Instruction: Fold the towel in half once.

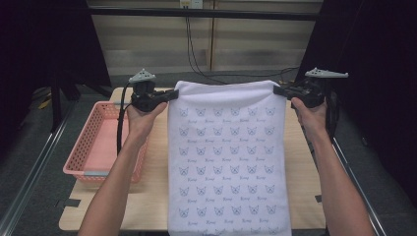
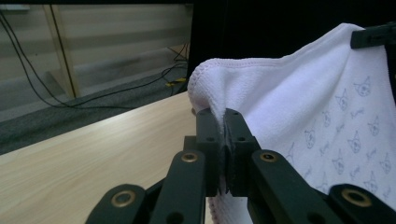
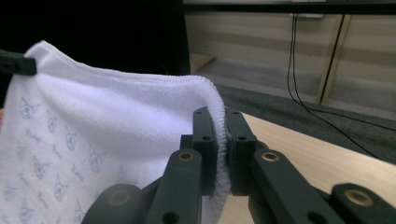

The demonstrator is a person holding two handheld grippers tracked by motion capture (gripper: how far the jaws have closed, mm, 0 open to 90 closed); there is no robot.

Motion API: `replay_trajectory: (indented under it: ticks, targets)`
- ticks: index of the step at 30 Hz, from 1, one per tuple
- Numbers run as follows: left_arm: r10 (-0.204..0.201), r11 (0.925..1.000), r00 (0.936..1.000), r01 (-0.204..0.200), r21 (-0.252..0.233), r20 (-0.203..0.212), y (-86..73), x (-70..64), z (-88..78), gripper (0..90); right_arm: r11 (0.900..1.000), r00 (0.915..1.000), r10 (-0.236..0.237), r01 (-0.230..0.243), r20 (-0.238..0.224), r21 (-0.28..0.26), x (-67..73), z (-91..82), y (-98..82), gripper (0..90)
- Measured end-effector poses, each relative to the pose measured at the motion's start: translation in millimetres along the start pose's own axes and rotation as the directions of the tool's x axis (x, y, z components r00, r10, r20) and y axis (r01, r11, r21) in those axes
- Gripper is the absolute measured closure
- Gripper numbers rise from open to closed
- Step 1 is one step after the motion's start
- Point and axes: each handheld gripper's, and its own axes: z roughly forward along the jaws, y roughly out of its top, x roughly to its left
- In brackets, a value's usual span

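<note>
Towel: one white towel (image 1: 227, 157) printed with small blue cat-face marks is hanging stretched between the two grippers, its top edge running level above the far part of the table and its lower part draping down toward the person's side.
Left gripper: one, the left gripper (image 1: 172, 94), is pinching the towel's upper left corner; in the left gripper view its jaws are pressing tight together on the hemmed edge (image 2: 223, 135) with cloth bunching above them.
Right gripper: one, the right gripper (image 1: 277, 89), is clamping the upper right corner; in the right gripper view the jaws are squeezing the folded hem (image 3: 222, 140) (only a thin layer of cloth is sitting between them).
Hands: two, the left hand (image 1: 142, 115) and the right hand (image 1: 309, 112), are each gripping a gripper body, forearms coming in from the bottom of the high view.
Basket: one pink perforated basket (image 1: 83, 147) is sitting on the left part of the table, just beside the left forearm, apart from the towel.
Table: one light wooden table (image 1: 305, 187) is lying under everything.
Cables: two dark cables (image 1: 194, 49) are hanging down the wall behind.
</note>
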Motion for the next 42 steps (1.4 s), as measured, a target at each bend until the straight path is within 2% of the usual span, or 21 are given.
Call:
replay_trajectory:
  ticks: [3,5,6,7,9,12,14,17,20,21,23,26,27,30,32,36,38,39,40,41,42]
  targets:
    - [0.007,0.9998,0.9997,-0.007,0.017,0.023,-12.0,-7.8,-2.7,86.8,1.0,1.0,-0.002,0.002,-0.009,0.03,3.1,-4.8,-8.4,85.3]
    - [-0.018,0.9997,0.9984,0.018,0.014,0.053,-25.8,-14.6,-6.8,86.7,0.998,0.9997,-0.004,0.005,-0.022,0.059,8.1,-9.9,-19.6,85.3]
    - [-0.018,0.9997,0.9984,0.018,0.014,0.053,-25.8,-14.6,-6.8,86.7,0.998,0.9996,0.001,0.001,-0.028,0.065,11.0,-13.7,-25.7,85.3]
    - [-0.011,0.9987,0.9985,0.008,0.05,0.054,-37.4,-22.4,-9.6,86.8,0.998,0.9989,0.008,-0.005,-0.046,0.061,14.2,-18.9,-32.8,85.4]
    - [-0.006,0.9983,0.9977,0.002,0.058,0.068,-47.1,-30.1,-17.0,86.8,0.998,0.998,0.014,-0.01,-0.062,0.067,20.1,-26.3,-41.9,85.4]
    - [0.028,0.9965,0.9966,-0.034,0.076,0.077,-60.8,-40.6,-29.5,86.7,0.996,0.9969,0.0,0.007,-0.079,0.088,34.6,-40.8,-56.0,85.4]
    - [0.073,0.99,0.9946,-0.081,0.116,0.074,-69.7,-48.0,-36.8,86.6,0.994,0.9956,-0.014,0.024,-0.093,0.108,44.9,-50.3,-66.1,85.4]
    - [0.054,0.9906,0.9939,-0.065,0.12,0.096,-87.1,-55.0,-50.6,86.6,0.988,0.9932,-0.039,0.054,-0.11,0.144,59.4,-63.4,-83.3,85.4]
    - [0.019,0.9895,0.9938,-0.034,0.14,0.11,-108.6,-63.9,-59.1,86.6,0.983,0.9909,-0.033,0.055,-0.13,0.173,71.2,-76.0,-100.0,85.5]
    - [0.019,0.9895,0.9938,-0.034,0.14,0.11,-108.6,-63.9,-59.1,86.6,0.977,0.9895,-0.033,0.061,-0.141,0.204,75.5,-79.4,-107.9,85.4]
    - [-0.016,0.9879,0.9924,-0.003,0.155,0.122,-128.0,-72.3,-64.7,86.6,0.968,0.9886,-0.035,0.07,-0.146,0.24,81.5,-83.5,-120.2,85.4]
    - [-0.046,0.9823,0.9902,0.021,0.186,0.132,-150.1,-79.8,-69.9,86.5,0.963,0.9873,0.011,0.032,-0.158,0.268,86.6,-90.3,-145.3,85.5]
    - [-0.05,0.9812,0.9895,0.024,0.192,0.136,-156.7,-82.9,-71.5,86.5,0.957,0.9866,0.023,0.025,-0.162,0.29,88.3,-91.2,-153.5,85.5]
    - [-0.062,0.9719,0.9857,0.024,0.234,0.156,-171.6,-92.6,-76.3,86.5,0.939,0.9867,0.026,0.031,-0.16,0.343,92.9,-94.8,-172.0,85.5]
    - [-0.067,0.969,0.984,0.024,0.246,0.165,-175.7,-96.0,-78.3,86.5,0.939,0.9866,0.037,0.02,-0.159,0.344,94.4,-98.4,-176.4,85.4]
    - [-0.112,0.9404,0.9749,0.042,0.337,0.192,-200.0,-103.1,-77.8,86.3,0.918,0.9845,0.046,0.025,-0.169,0.397,100.0,-106.2,-197.9,85.2]
    - [-0.109,0.9372,0.9759,0.037,0.347,0.189,-202.9,-103.5,-76.5,86.3,0.914,0.9854,0.039,0.032,-0.166,0.405,100.4,-105.6,-200.2,85.2]
    - [-0.104,0.9308,0.9769,0.03,0.364,0.186,-206.5,-104.3,-72.6,86.3,0.905,0.9848,0.045,0.031,-0.168,0.424,99.9,-101.6,-202.8,85.2]
    - [-0.104,0.9308,0.9769,0.03,0.364,0.186,-206.5,-104.3,-72.6,86.5,0.898,0.985,0.044,0.034,-0.167,0.438,99.7,-98.2,-204.7,85.3]
    - [-0.091,0.9188,0.9812,0.017,0.394,0.17,-209.2,-102.9,-66.8,86.5,0.887,0.9852,0.04,0.042,-0.167,0.46,99.7,-93.5,-207.3,85.3]
    - [-0.092,0.9122,0.9816,0.016,0.409,0.167,-210.4,-101.3,-63.9,86.5,0.88,0.9861,0.036,0.046,-0.162,0.473,99.8,-91.1,-208.9,85.3]
